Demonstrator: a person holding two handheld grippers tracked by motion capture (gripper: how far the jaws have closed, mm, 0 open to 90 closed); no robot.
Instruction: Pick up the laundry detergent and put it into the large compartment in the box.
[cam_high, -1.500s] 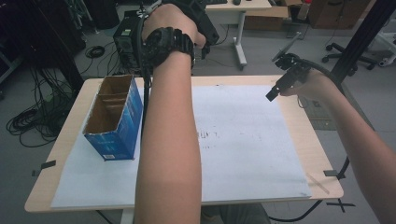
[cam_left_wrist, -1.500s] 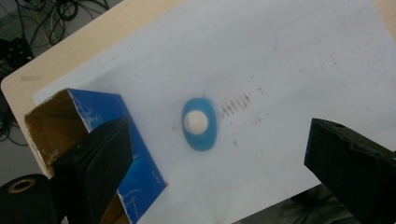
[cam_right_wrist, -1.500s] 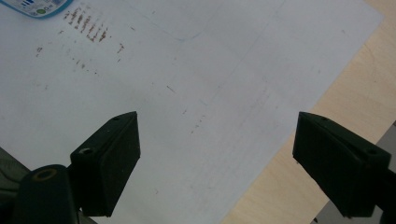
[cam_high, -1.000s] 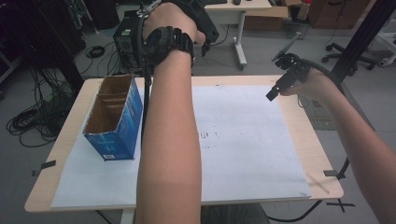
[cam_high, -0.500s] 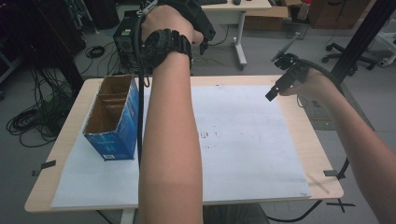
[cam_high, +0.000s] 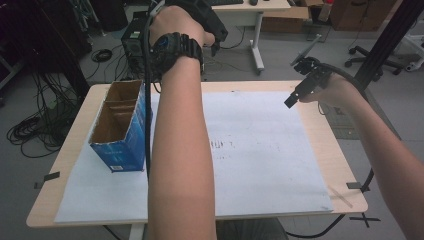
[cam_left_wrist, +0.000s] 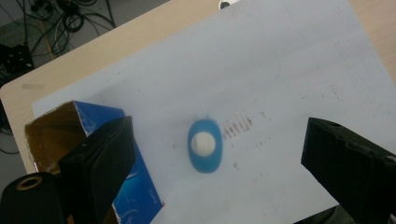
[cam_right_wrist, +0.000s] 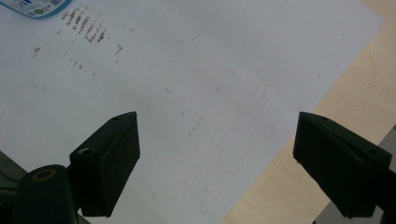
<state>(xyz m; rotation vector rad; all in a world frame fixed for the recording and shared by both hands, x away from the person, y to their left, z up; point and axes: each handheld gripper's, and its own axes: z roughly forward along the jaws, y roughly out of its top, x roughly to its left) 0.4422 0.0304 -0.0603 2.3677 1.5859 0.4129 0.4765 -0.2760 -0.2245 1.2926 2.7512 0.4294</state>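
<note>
My left gripper (cam_high: 212, 35) is held high over the table's far side, on a raised forearm with a black watch. In the left gripper view it (cam_left_wrist: 218, 122) is open; its jaws have just been opening further and nothing is pinched between them. Far below them a blurred blue item with a round white middle (cam_left_wrist: 204, 145) shows over the white paper (cam_high: 260, 150); whether it rests there I cannot tell. Its blue-and-white label edge (cam_right_wrist: 37, 5) shows in the right gripper view. My right gripper (cam_high: 298, 82) hovers open over the paper's right part (cam_right_wrist: 217, 116).
An open-topped blue carton (cam_high: 120, 127) (cam_left_wrist: 70, 135) with brown dividers stands on the left of the wooden table (cam_high: 330, 150). Brown marks (cam_high: 222, 145) dot the paper. Cables, a computer tower (cam_high: 135, 35) and another desk lie beyond the far edge.
The left hand and forearm have drifted slightly to the left in the high view, and the hanging cable swung with them. The right hand has kept still.
</note>
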